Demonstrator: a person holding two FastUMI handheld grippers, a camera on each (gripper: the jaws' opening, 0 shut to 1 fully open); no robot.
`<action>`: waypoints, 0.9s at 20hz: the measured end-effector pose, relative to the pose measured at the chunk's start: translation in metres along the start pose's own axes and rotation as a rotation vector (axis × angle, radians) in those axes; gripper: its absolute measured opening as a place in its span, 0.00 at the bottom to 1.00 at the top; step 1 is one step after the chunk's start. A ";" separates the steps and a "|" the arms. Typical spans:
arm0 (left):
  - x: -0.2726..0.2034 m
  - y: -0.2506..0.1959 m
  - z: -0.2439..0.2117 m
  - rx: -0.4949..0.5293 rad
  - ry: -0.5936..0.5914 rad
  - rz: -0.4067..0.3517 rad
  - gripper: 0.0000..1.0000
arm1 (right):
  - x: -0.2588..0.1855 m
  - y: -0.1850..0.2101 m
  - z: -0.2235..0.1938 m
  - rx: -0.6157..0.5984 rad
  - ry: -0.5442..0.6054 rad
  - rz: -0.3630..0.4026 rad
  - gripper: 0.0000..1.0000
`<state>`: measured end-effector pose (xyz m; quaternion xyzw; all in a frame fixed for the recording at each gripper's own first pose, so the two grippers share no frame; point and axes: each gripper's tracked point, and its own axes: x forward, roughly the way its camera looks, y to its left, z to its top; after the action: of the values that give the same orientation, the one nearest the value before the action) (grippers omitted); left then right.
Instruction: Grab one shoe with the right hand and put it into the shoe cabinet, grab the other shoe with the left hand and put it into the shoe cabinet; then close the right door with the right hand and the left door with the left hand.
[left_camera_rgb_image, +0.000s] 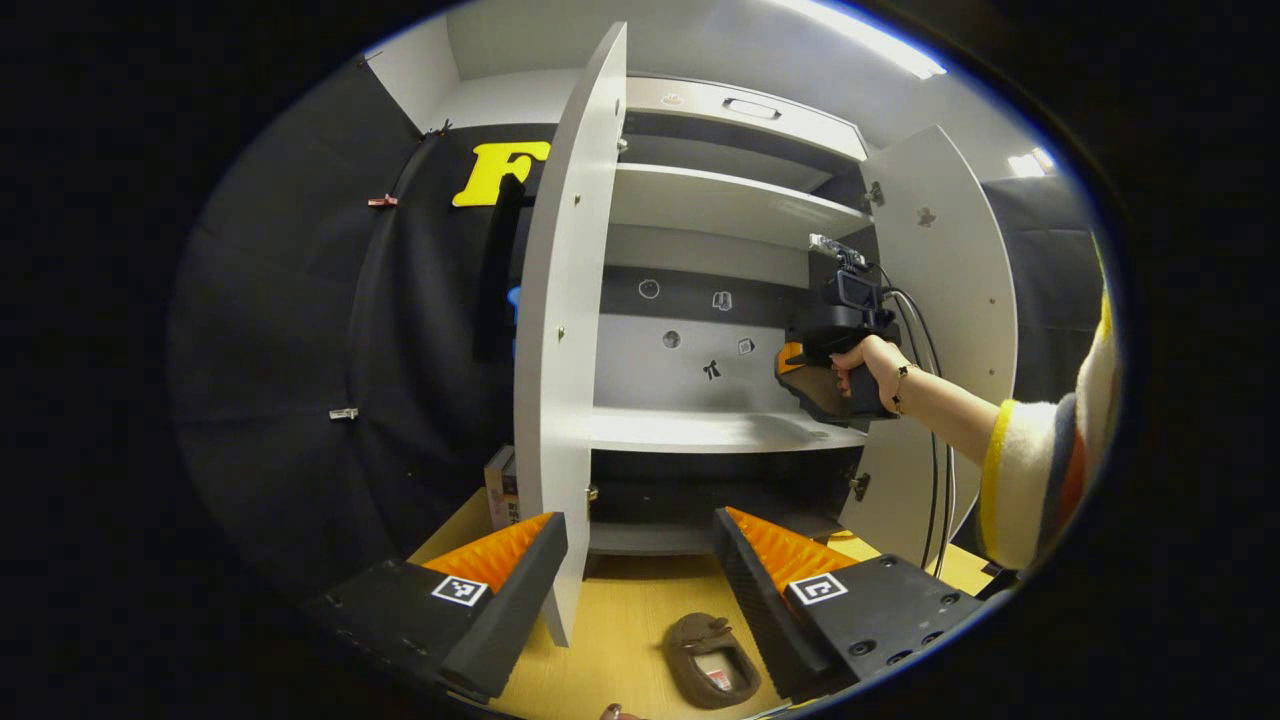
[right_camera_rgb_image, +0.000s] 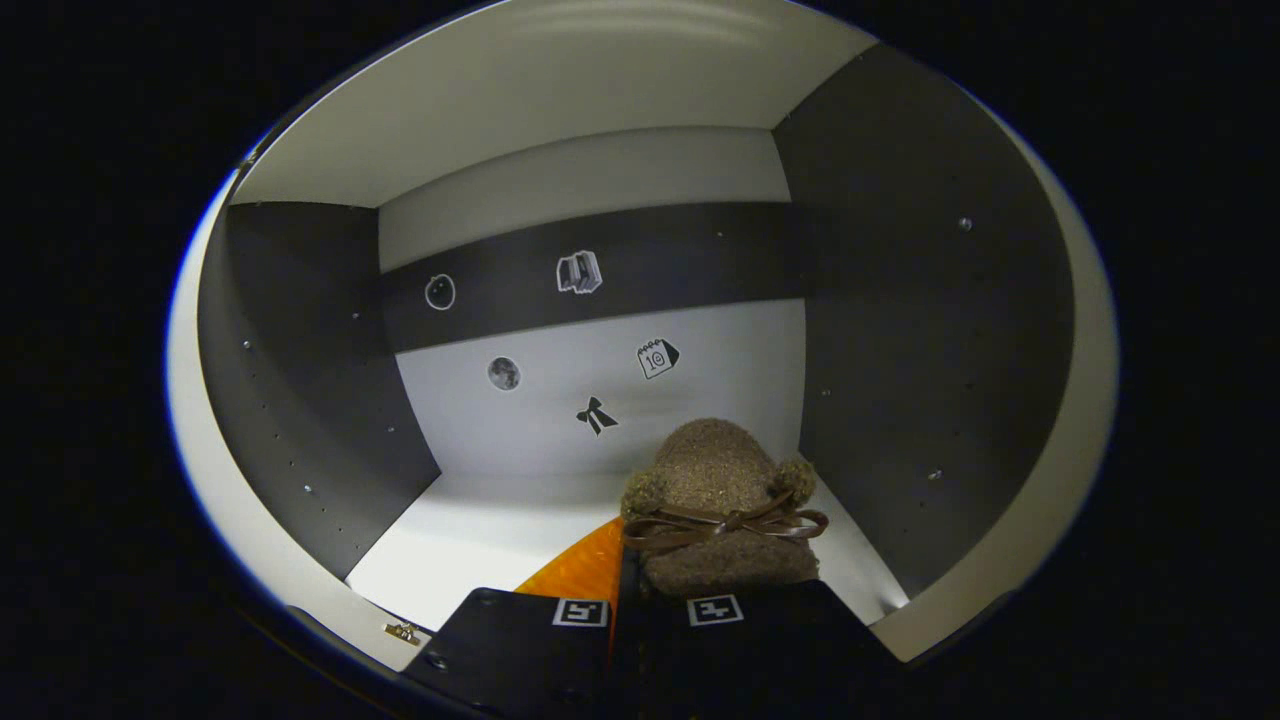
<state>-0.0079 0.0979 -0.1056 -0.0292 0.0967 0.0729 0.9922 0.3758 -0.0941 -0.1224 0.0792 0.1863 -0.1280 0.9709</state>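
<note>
Your right gripper (right_camera_rgb_image: 655, 590) clamps the brown shoe (right_camera_rgb_image: 718, 500) by its heel — toe pointing ahead, inside the shoe cabinet (right_camera_rgb_image: 900, 300) above its white shelf (right_camera_rgb_image: 480, 530). The other shoe (left_camera_rgb_image: 710, 660) lies on the wooden floor (left_camera_rgb_image: 620, 620) between your left gripper (left_camera_rgb_image: 640, 560) fingers, which are spread apart — both doors open.

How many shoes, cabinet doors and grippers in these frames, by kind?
Fuzzy brown shoes: 2, one on the wooden floor, one with a ribbon bow in the right gripper.
White cabinet doors, both open: 2, left door, right door.
Grippers: 2, left gripper, right gripper.
Total: 6
</note>
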 end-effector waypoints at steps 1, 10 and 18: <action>0.004 0.002 -0.002 0.004 0.010 0.007 0.94 | 0.012 -0.006 -0.002 0.013 0.010 -0.015 0.14; 0.016 -0.002 -0.014 0.016 0.066 0.012 0.92 | 0.077 -0.021 -0.035 0.011 0.099 -0.074 0.08; 0.021 -0.011 -0.008 0.012 0.060 0.006 0.92 | 0.045 0.001 -0.032 -0.050 0.105 -0.013 0.96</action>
<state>0.0124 0.0896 -0.1166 -0.0252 0.1271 0.0742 0.9888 0.4058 -0.0963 -0.1689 0.0602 0.2406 -0.1254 0.9606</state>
